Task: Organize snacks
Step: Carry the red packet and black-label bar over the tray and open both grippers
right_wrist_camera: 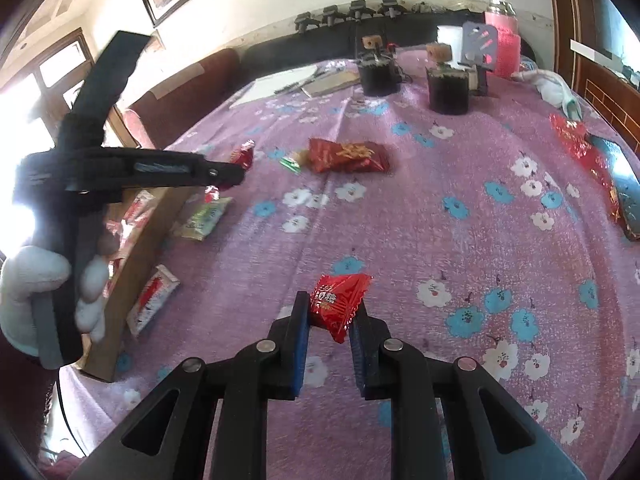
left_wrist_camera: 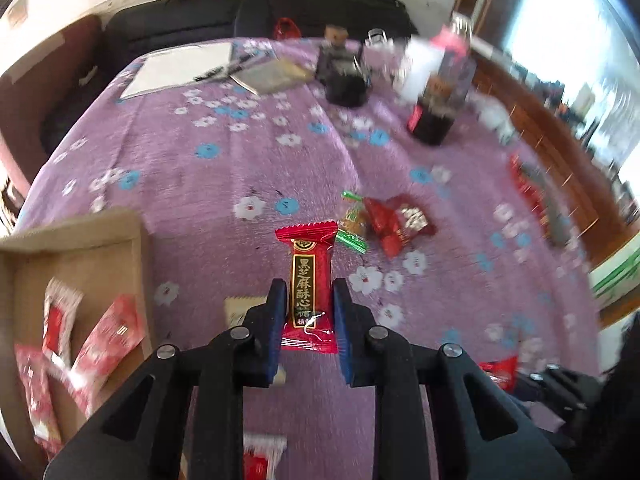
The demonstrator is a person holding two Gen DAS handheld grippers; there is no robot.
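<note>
Snacks — one per tongs

Both the left gripper [left_wrist_camera: 308,304] and the right gripper [right_wrist_camera: 330,316] are matte black linkages with triangular cut-outs, round silver pivot screws and blue-padded fingers [left_wrist_camera: 277,320]. A white-gloved hand [right_wrist_camera: 36,292] grips a black handle, whose slot shows a coiled bluish spring.
</note>
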